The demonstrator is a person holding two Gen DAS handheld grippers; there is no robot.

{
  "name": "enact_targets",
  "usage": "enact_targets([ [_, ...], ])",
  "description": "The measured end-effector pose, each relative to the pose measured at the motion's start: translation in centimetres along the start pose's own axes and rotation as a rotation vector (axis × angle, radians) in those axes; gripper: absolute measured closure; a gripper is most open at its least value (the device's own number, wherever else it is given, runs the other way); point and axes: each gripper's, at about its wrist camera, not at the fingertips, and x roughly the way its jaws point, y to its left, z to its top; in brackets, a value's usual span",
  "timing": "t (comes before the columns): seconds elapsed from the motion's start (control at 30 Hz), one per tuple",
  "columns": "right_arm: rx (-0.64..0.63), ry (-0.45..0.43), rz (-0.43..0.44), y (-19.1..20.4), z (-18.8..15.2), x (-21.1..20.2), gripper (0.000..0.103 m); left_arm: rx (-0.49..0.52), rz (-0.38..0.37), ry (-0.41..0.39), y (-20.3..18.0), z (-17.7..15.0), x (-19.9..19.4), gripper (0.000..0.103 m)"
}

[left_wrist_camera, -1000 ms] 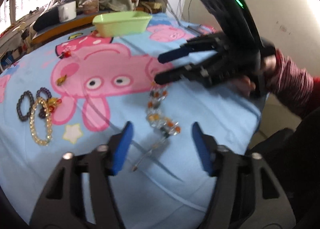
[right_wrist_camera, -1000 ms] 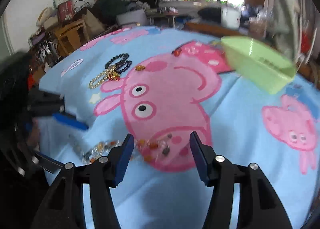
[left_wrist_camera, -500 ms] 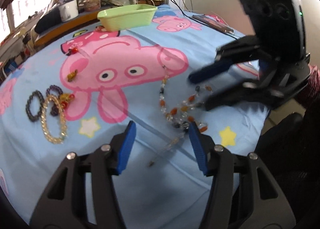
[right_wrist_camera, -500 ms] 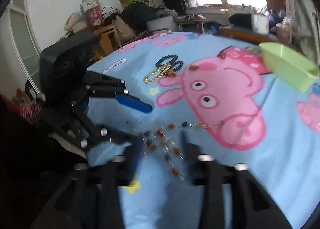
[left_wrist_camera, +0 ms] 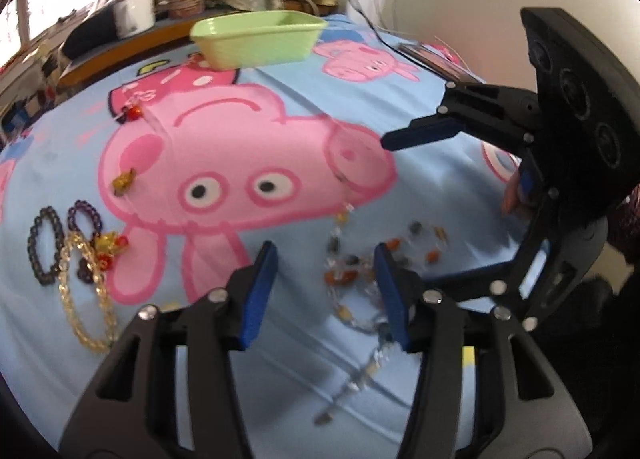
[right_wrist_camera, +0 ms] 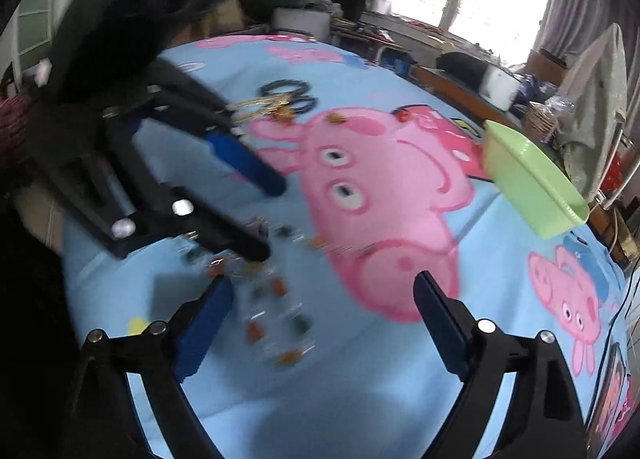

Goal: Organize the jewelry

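While the beaded necklace (left_wrist_camera: 352,279) lies loose on the blue cartoon cloth (left_wrist_camera: 280,71), the left gripper (left_wrist_camera: 326,291) hovers over it, jaws parted and just closing a little, pinching nothing; the beads trail toward 5 o'clock. The right gripper (right_wrist_camera: 320,307) has been spreading and stands wide, beads (right_wrist_camera: 276,299) near its 9 o'clock finger, untouched. A green tray (left_wrist_camera: 256,41) sits at 12 o'clock, bracelets (left_wrist_camera: 68,255) at 9 o'clock.

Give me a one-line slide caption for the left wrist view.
Both grippers, left and right, open over a beaded necklace on the cartoon-pig cloth, bracelets left, green tray behind.
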Motion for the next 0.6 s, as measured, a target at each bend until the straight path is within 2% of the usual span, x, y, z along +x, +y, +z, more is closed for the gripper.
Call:
enact_targets([
  [0.1,0.019,0.010,0.023,-1.0,0.6,0.8,0.039,-0.077,0.003,-0.019,1.1,0.2,-0.5,0.057],
  [0.17,0.008,0.009,0.031,-1.1,0.7,0.9,0.039,-0.088,-0.044,-0.046,1.3,-0.2,-1.6,0.054],
  [0.2,-0.003,0.005,0.029,-1.1,0.8,0.9,0.039,-0.077,-0.061,-0.052,1.2,-0.4,-2.0,0.045],
  [0.23,-0.010,0.003,0.026,-1.0,0.8,0.9,0.039,-0.060,-0.065,-0.062,1.0,-0.6,-2.3,0.041],
  [0.3,-0.014,-0.003,0.009,-1.1,0.9,0.9,0.040,-0.016,-0.064,-0.069,0.4,-1.1,-2.8,0.040],
  [0.37,0.025,0.004,-0.055,-2.0,1.2,1.2,0.040,0.023,-0.067,-0.050,-0.2,-1.4,-2.6,0.040],
  [0.47,0.102,0.006,-0.106,-3.6,1.5,1.5,0.040,0.039,-0.026,-0.015,-0.7,-1.3,-1.7,0.039],
  [0.6,0.066,-0.028,-0.011,-3.2,1.4,0.2,0.040,0.050,0.023,-0.002,-0.7,-0.8,-0.7,0.039],
])
